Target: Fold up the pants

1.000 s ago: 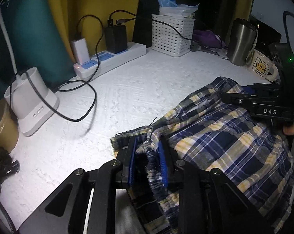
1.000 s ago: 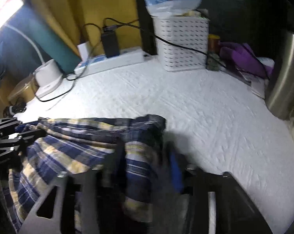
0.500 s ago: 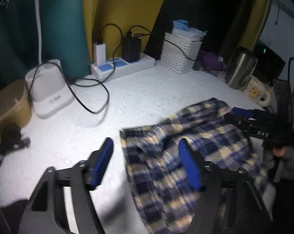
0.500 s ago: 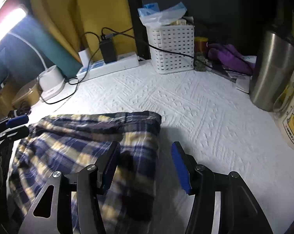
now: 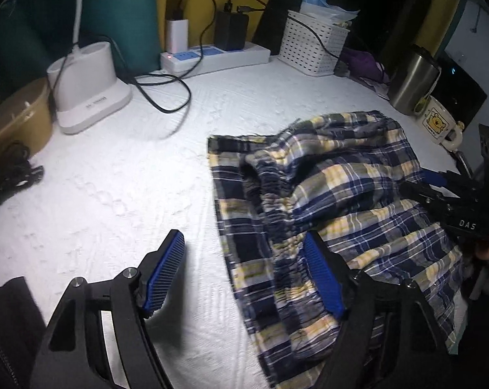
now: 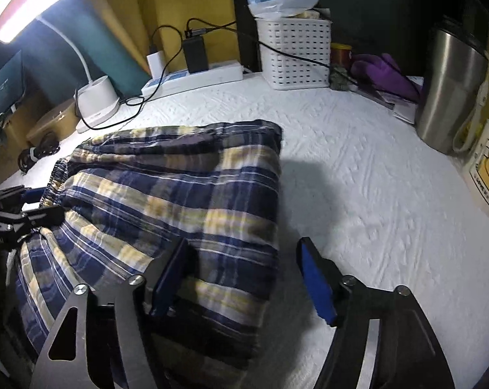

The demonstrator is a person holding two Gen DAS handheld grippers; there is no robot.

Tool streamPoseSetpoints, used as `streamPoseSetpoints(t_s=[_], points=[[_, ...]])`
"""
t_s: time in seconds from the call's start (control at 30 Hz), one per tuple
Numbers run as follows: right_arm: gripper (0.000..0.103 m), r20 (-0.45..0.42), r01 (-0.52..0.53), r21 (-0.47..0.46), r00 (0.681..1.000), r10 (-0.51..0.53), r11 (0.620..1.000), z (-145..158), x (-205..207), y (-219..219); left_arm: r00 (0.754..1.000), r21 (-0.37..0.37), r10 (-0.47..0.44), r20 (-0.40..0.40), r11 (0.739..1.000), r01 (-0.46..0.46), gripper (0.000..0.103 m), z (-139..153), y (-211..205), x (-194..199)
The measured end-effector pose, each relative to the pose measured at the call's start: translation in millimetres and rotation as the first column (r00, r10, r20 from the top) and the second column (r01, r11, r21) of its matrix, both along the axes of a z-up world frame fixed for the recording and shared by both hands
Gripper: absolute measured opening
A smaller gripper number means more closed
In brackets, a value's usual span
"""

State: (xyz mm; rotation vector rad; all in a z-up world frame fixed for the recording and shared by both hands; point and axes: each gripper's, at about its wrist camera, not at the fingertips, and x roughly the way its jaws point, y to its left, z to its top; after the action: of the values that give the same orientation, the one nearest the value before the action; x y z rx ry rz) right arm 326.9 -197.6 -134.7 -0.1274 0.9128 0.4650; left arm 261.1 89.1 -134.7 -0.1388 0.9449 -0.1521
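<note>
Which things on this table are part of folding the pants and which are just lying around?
Part of the job:
- blue-and-yellow plaid cotton pants
- left tongs, open
- right tongs, open

Lying about:
- white perforated plastic basket
- white power strip
- steel tumbler
- cartoon bear mug

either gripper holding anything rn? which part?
Nothing is held. The left hand-held gripper and right hand-held gripper have both just opened; the plaid pants lie loose on the white cover.
</note>
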Motion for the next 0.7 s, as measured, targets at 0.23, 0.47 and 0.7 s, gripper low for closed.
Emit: streamPoseSetpoints(t_s=[0.23,0.47,0.7], points=[[0.075,0.025,0.029,0.032,0.999,-0.03,0.999,12.7,-2.8,-21.1,1.0,-0.054,-0.013,0.019,0.998,0.014,0.077,9.6,-5.8,-3.8],[0.082,0.021,0.041,0.06,0.999,-0.042,0.997,12.4,4.1,-30.9,0.999,-0.08,-0.037,-0.026,0.996,0.034,0.081,-2.9,-20.6,14.2],[0.087,-0.017,0.012,0.094,1.0,-0.01,0.996,-0.7,15.3,-22.7,0.997,-0.069,-0.067,-0.044,0.996,0.064,0.085,-3.5,-30.1,19.7]])
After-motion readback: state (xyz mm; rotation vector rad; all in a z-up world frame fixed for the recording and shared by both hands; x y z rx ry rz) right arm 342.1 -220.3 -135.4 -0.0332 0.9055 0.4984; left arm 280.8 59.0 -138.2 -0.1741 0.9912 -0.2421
